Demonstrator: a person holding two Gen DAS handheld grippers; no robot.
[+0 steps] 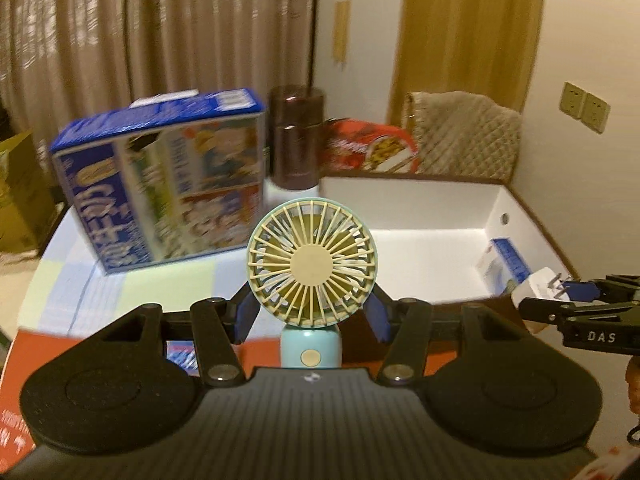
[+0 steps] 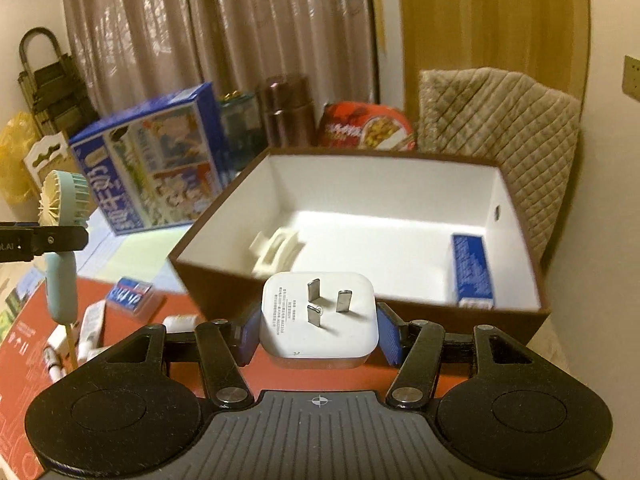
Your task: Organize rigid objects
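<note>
We carry two things to the box.
Our left gripper [image 1: 312, 314] squeezes the fan [image 1: 311, 270]; our right gripper [image 2: 319, 334] squeezes the plug [image 2: 319, 316], box [image 2: 224, 232] just ahead.

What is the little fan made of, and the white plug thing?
The small mint-and-cream handheld fan looks like smooth matte plastic: thin moulded grille ribs. The square white plug adapter seems glossy plastic, with three prongs that look like grey metal. Each sits in a claw.

Left gripper [image 1: 312, 312] clamped on mint handheld fan [image 1: 311, 265] (grille facing camera), blue carton [image 1: 160, 184] ahead-left, open white-lined box [image 1: 416, 236] ahead-right, right gripper [image 1: 568, 300] at far right gripping white plug adapter [image 1: 534, 288].
</note>
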